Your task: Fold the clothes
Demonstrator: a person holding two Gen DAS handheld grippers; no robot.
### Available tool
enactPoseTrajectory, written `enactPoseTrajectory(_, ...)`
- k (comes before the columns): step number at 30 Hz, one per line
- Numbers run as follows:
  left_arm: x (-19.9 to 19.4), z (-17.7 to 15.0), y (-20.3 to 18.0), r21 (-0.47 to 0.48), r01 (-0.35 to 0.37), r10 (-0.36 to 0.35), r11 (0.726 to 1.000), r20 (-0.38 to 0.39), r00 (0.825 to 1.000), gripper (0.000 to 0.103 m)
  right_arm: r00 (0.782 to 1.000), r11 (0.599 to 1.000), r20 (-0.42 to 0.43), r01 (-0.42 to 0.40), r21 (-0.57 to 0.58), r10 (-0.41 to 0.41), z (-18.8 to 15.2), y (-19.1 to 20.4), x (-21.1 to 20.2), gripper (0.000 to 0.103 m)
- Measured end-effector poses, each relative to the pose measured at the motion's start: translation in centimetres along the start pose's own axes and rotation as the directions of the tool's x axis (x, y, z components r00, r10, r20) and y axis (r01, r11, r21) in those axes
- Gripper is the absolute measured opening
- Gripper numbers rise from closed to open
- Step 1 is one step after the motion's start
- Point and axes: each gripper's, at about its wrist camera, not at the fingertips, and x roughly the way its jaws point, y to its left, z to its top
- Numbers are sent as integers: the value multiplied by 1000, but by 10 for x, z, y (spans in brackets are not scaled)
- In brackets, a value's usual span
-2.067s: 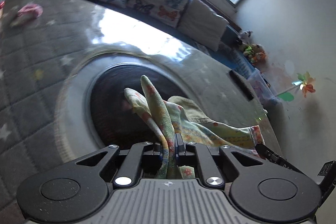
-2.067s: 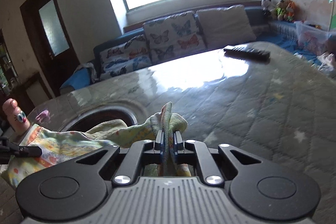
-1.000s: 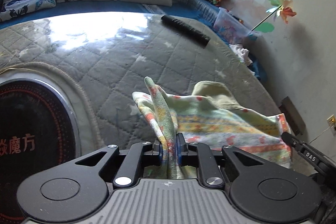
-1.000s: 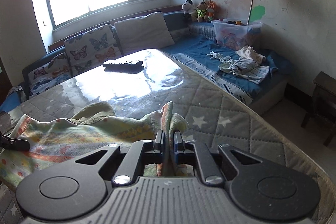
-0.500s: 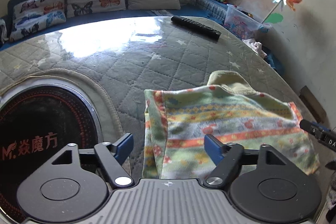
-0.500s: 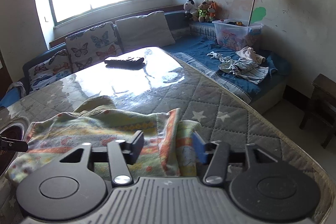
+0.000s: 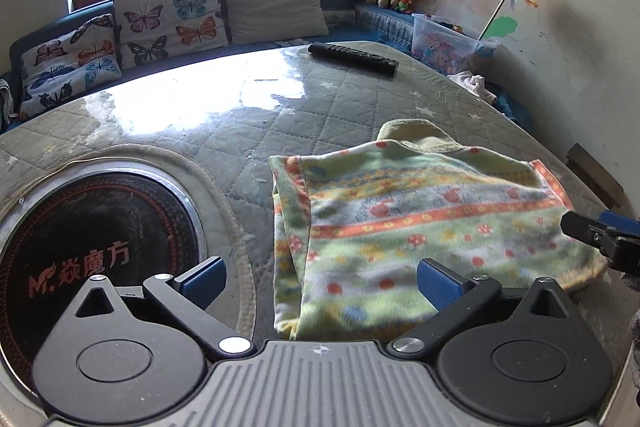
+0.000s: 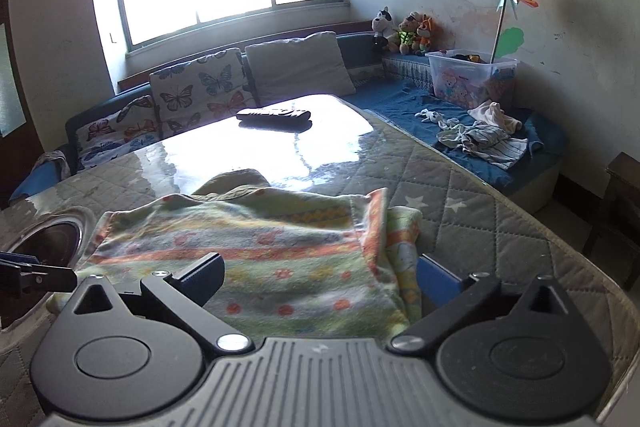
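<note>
Garment (image 7: 420,223) near edge hides behind both wide-open, empty grippers, left (image 7: 320,281) and right (image 8: 320,277).

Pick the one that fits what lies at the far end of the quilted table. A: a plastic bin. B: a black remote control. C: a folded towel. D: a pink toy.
B: the black remote control lies on the quilted table, far beyond the patterned garment.

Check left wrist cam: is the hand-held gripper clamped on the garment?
No, the left hand-held gripper stands wide open, and the patterned garment lies flat on the table between its fingers.
</note>
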Motion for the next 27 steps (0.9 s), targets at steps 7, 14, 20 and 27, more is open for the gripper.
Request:
enactPoseTrajectory(7,-9,-12,4,-4,17,-17,1000,8,1000,103,1000,1000,2,12,-18,-12,-6,14,-9,103)
enactPoseTrajectory(14,-23,-25,4,23,30,-31,999,42,999,103,1000,999,-12,16,-44,-16,-19,36,-20,103)
enactPoseTrajectory(20,-34,-37,1,50,43,-46,998,51,998,103,999,997,-12,43,-65,-44,-29,50,-30,103)
enactPoseTrajectory(27,-41,-52,1,90,19,-24,996,51,998,103,997,996,-40,64,-60,-66,-44,62,-35,103)
